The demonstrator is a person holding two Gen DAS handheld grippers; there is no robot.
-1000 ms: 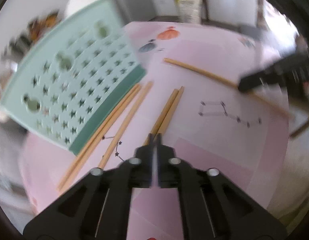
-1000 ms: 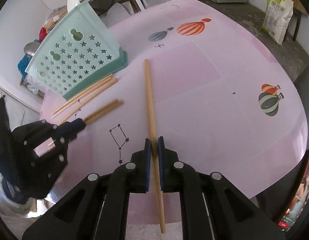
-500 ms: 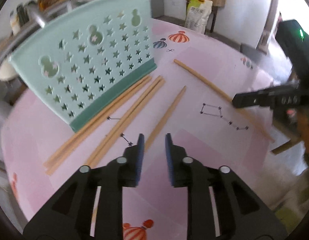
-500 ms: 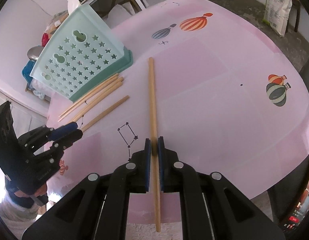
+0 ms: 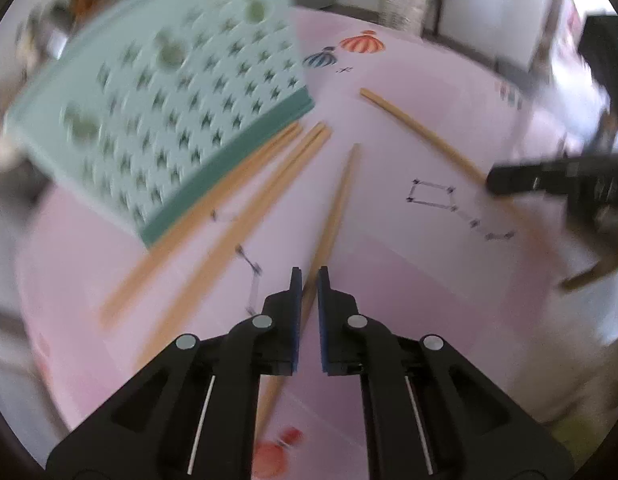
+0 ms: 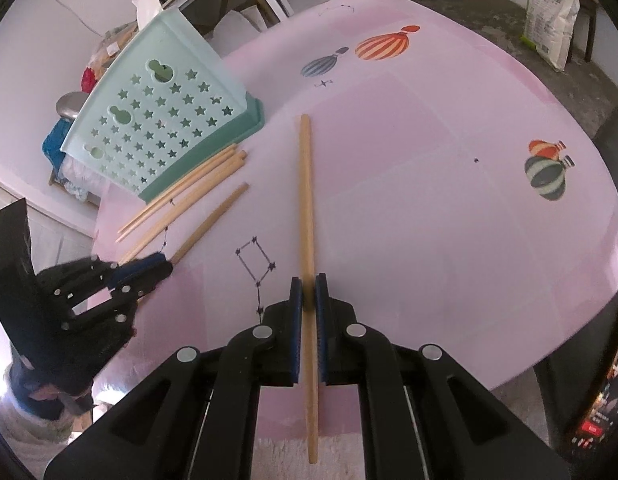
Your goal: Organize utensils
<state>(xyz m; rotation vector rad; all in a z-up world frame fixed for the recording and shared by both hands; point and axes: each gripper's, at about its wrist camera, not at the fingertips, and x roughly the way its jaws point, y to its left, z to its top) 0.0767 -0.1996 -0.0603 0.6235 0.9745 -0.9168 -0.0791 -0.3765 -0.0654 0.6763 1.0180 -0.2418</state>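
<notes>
A lone wooden chopstick lies on the pink tablecloth, its near end between the jaws of my left gripper. Those jaws are closing and their pads meet the stick. In the right wrist view the same gripper sits low at the left over that chopstick. My right gripper is shut on a longer, thicker chopstick that points away across the table. Several more chopsticks lie beside the tipped mint-green star-cut basket.
The basket stands tilted at the back left, blurred in the left wrist view. Balloon prints mark the cloth. The table edge runs close behind my right gripper. A yellow sack stands on the floor beyond the table.
My left gripper was shut on a pair of chopsticks, then stood open above a lone one, and now has closed around that lone chopstick. The right gripper has kept still.
</notes>
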